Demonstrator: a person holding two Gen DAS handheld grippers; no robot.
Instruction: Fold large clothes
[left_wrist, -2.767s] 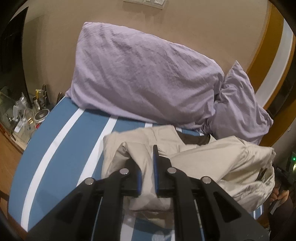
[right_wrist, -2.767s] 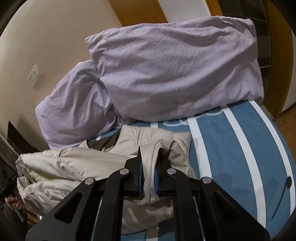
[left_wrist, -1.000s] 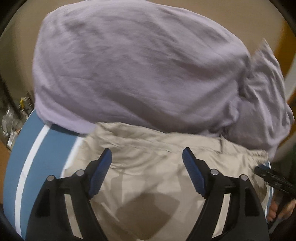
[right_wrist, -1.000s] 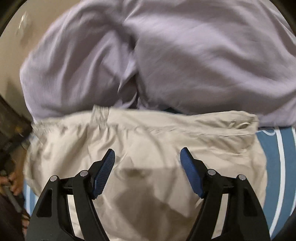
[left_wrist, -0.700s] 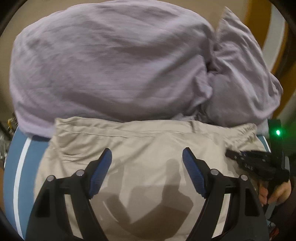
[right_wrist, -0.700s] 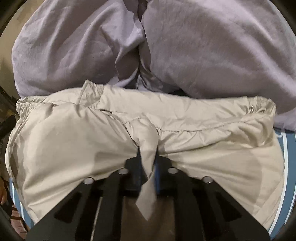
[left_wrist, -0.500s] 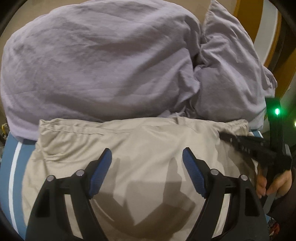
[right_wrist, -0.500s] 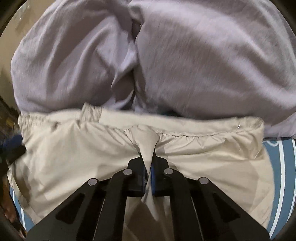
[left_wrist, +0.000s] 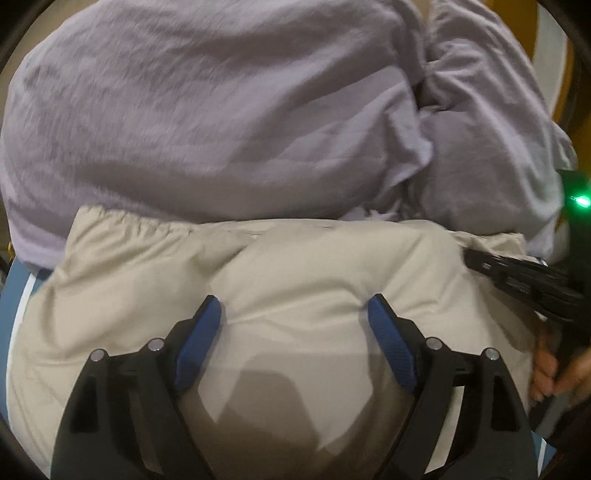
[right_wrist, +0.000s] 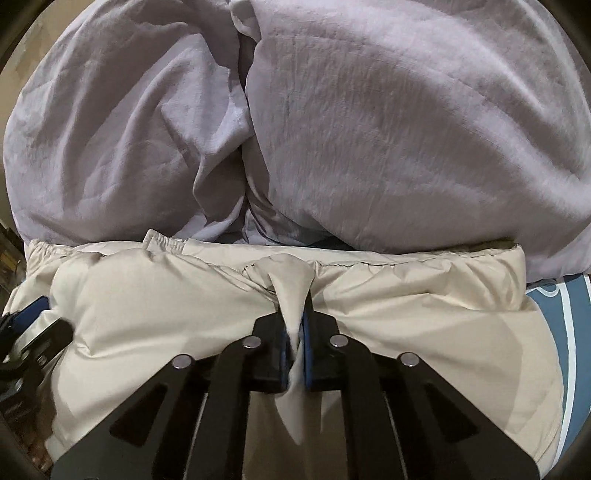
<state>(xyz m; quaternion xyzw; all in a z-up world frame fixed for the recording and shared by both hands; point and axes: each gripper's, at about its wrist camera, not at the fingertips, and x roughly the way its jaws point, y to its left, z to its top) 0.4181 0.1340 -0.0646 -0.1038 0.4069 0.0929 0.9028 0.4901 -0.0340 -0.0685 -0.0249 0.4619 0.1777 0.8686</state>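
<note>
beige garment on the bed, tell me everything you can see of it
The beige garment is thin, smooth, slightly puffy cloth with a gathered elastic hem along its far edge. It lies bunched across the blue striped bedsheet, its far edge against the lilac pillows. The right gripper is shut on a pinched fold near that edge. The left gripper is open, its fingertips pressing into the cloth.

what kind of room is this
Most likely a bedroom: two lilac pillows lie along the far side of a blue sheet with white stripes, which looks like a bed. A beige garment is spread on it for folding.
</note>
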